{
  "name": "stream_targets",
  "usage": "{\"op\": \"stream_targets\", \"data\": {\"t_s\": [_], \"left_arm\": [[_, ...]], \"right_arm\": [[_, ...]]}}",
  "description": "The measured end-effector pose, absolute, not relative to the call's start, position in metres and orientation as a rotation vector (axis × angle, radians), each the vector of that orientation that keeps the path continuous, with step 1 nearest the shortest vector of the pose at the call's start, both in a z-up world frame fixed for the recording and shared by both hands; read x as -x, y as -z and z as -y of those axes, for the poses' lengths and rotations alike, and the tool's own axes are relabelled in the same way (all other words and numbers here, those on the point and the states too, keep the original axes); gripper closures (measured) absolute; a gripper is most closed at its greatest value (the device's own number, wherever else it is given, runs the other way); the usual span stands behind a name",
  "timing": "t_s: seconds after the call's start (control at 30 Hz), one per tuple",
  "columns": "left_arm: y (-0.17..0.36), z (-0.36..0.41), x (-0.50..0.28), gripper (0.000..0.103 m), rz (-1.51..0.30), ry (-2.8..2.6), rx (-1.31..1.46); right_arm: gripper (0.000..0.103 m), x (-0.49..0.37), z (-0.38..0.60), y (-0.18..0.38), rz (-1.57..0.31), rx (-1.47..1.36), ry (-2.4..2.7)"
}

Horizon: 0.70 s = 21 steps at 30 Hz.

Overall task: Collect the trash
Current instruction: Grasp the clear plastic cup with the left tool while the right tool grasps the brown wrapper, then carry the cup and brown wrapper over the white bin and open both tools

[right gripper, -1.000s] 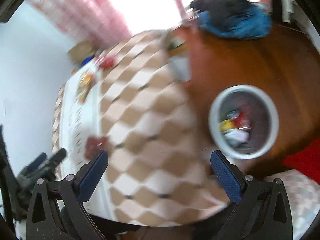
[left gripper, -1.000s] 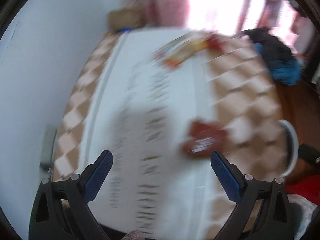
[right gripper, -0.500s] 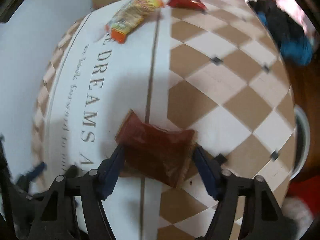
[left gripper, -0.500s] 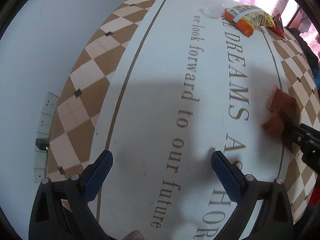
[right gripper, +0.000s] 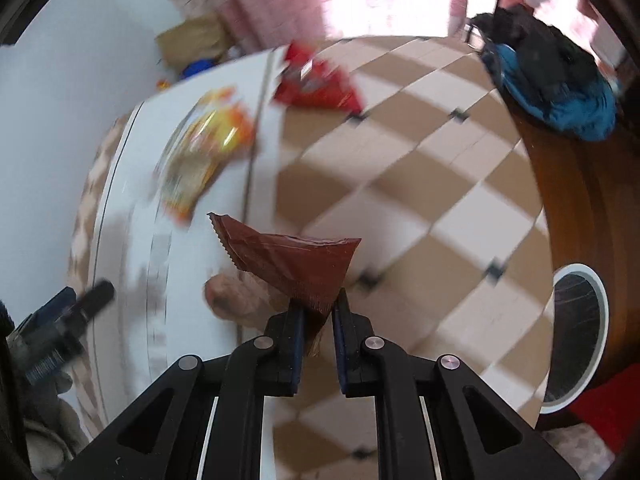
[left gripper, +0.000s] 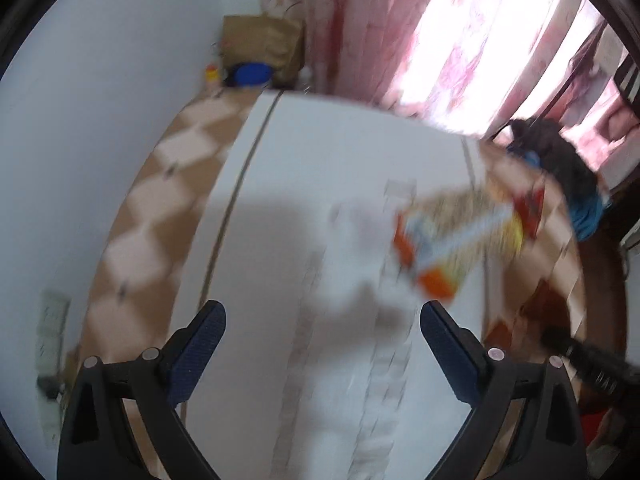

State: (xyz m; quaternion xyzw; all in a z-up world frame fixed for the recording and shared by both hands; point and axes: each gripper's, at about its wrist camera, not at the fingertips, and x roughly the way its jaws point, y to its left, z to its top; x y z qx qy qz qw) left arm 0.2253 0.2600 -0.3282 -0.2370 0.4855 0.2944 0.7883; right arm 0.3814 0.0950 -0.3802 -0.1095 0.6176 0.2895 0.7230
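My right gripper [right gripper: 319,312] is shut on a dark red-brown wrapper [right gripper: 292,262] and holds it above the table. An orange and yellow snack bag [right gripper: 204,156] and a red wrapper [right gripper: 316,84] lie further back on the table. My left gripper [left gripper: 322,324] is open and empty over the white middle of the tablecloth [left gripper: 320,184]; the orange snack bag [left gripper: 452,236] lies blurred ahead to its right. A white-rimmed trash bin [right gripper: 576,336] stands on the floor at the right.
The round table carries a brown and white checked cloth [right gripper: 400,184]. A blue and black bundle of clothes [right gripper: 560,80] sits at the far right. A brown paper bag [left gripper: 260,46] stands by the wall, pink curtains [left gripper: 440,32] behind. The left gripper shows at the left of the right wrist view [right gripper: 60,320].
My right gripper closed on the dark red-brown wrapper and lifted it off the table. My left gripper pulled back and tilted up; its view is blurred.
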Motion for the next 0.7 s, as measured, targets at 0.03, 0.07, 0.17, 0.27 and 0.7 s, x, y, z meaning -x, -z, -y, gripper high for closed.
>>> {"op": "stream_targets", "data": {"t_s": [0.03,0.07,0.17,0.27,0.7], "left_arm": [[0.329,-0.267,-0.235,0.004,-1.038,-0.611,0.516],[0.331,-0.272,-0.244,0.004,-1.037,-0.581,0.526],[0.345,-0.285,-0.262,0.011,-1.063,-0.512,0.554],[0.357,-0.288,-0.282,0.046,-1.108,-0.469,0.563],[0.342,-0.266,-0.247,0.065,-1.072,-0.609,0.480]], "right_arm": [[0.089,-0.391,-0.093,0.379,-1.365,0.228,-0.630],[0.089,-0.401,-0.091,0.378,-1.367,0.217,-0.623],[0.089,-0.419,-0.098,0.380,-1.365,0.217,-0.613],[0.089,-0.427,-0.109,0.384,-1.365,0.223,-0.616],[0.090,-0.412,-0.100,0.382,-1.331,0.240,-0.630]]}}
